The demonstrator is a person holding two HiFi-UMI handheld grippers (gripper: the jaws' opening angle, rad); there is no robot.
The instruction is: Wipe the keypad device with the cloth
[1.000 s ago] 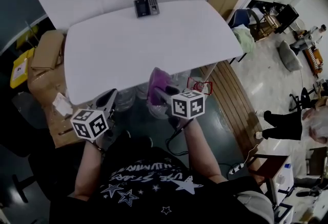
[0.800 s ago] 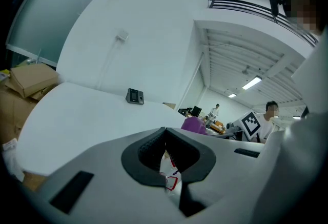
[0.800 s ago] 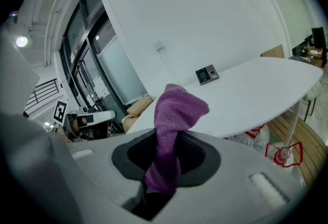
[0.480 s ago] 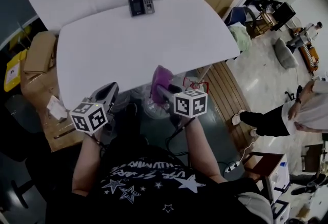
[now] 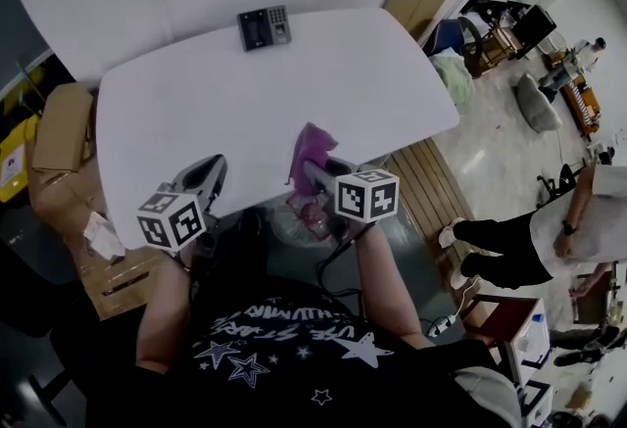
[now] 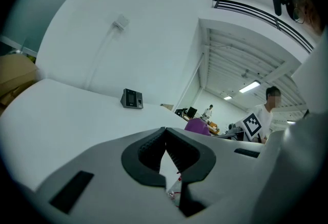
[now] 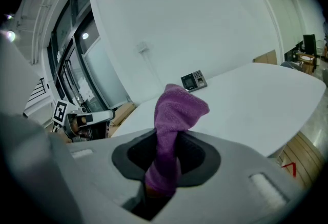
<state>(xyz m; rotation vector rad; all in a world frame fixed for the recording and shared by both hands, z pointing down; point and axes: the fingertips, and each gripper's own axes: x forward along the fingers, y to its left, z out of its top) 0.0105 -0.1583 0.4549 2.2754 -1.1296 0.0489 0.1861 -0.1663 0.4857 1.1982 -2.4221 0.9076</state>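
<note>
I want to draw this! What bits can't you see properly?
The keypad device: too small in every view to read its keys.
The cloth: lower end hidden between the fingers of the right gripper, right gripper view.
The standing person: head cut off by the right edge, head view.

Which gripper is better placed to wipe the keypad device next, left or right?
Right, probably. The right gripper is shut on the purple cloth. The left gripper is shut and empty. Both sit at the table's near edge, far from the keypad device.
</note>
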